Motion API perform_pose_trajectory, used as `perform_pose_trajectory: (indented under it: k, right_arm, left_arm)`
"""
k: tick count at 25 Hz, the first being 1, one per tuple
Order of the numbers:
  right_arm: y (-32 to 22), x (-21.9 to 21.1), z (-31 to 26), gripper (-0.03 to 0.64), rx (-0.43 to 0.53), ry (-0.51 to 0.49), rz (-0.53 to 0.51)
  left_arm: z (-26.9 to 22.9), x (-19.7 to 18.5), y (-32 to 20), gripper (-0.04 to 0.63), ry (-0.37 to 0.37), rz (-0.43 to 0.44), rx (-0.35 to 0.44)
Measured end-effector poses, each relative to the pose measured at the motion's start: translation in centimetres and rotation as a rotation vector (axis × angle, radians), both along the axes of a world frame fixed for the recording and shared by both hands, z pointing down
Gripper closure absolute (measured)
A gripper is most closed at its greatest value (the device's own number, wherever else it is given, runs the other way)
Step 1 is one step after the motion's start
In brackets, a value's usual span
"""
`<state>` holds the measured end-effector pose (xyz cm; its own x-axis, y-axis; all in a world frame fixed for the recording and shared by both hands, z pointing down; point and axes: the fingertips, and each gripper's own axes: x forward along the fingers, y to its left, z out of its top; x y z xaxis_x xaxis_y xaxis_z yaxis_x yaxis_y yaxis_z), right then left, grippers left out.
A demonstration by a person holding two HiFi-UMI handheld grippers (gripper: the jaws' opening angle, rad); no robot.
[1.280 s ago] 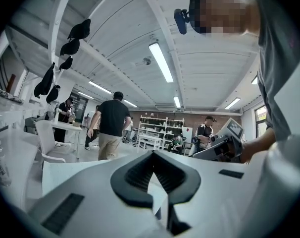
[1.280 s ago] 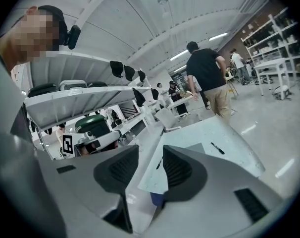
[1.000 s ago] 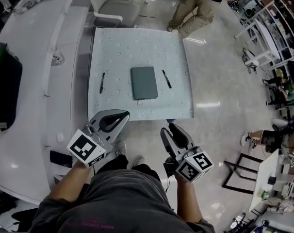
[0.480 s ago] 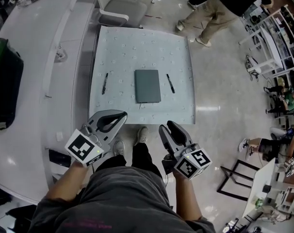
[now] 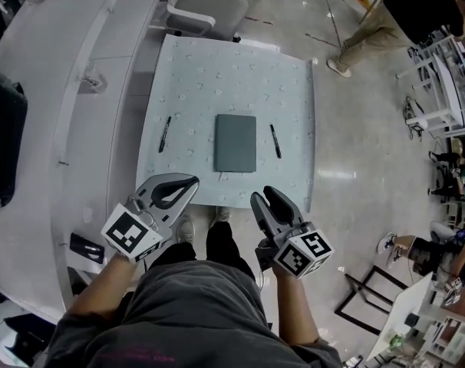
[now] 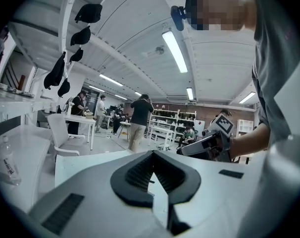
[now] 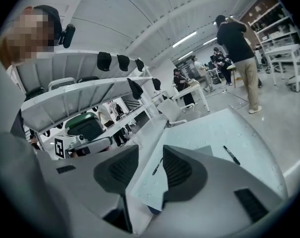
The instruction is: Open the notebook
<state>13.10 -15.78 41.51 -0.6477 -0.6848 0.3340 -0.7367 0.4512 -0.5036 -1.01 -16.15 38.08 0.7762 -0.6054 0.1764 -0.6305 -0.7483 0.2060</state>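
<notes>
A closed grey-green notebook [image 5: 235, 142] lies flat in the middle of the pale blue table [image 5: 232, 67]. One black pen [image 5: 164, 133] lies to its left and another pen [image 5: 275, 140] to its right. Both grippers hang in the air short of the table's near edge, touching nothing. My left gripper [image 5: 192, 180] is shut, its tips meeting with nothing between them [image 6: 152, 153]. My right gripper [image 5: 265, 197] is open by a small gap [image 7: 150, 152], through which the table and the left pen [image 7: 157, 166] show. The right pen [image 7: 231, 155] shows beside its jaw.
A white chair [image 5: 209, 6] stands at the table's far side. A long white counter [image 5: 56, 129] runs along the left with a dark green bin [image 5: 1, 140] and a small black device [image 5: 87, 248]. A person [image 5: 386, 29] walks at top right. A black frame [image 5: 367, 301] stands at lower right.
The table and notebook have slid lower and closer in the head view as I stepped forward. The person behind the table has walked off to the right. Both grippers keep their pose.
</notes>
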Motion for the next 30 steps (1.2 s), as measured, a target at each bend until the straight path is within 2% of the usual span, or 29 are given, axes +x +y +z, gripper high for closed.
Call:
perform_pose_trajectory:
  k: [9, 17, 24, 28, 30]
  right_arm:
    - [-7.0, 2.4, 4.9, 0.48, -0.081, -0.015, -0.08]
    - [-11.8, 4.2, 12.1, 0.48, -0.184, -0.004, -0.131]
    - [-14.7, 4.2, 18.0, 0.48, -0.249, 0.024, -0.174]
    - [-14.9, 4.5, 21.0, 0.48, -0.294, 0.045, -0.184]
    - [-15.2, 4.7, 22.6, 0.48, -0.311, 0.06, -0.179]
  left_arm:
    - [4.2, 2.8, -5.7, 0.595, -0.064, -0.075, -0.075]
    - [8.4, 4.8, -9.2, 0.595, -0.139, -0.14, -0.144]
    - [12.3, 4.9, -11.6, 0.595, -0.193, -0.187, -0.204]
    - [14.0, 5.2, -11.4, 0.595, -0.207, -0.199, -0.277]
    - [14.9, 5.2, -11.6, 0.595, -0.211, -0.205, -0.289]
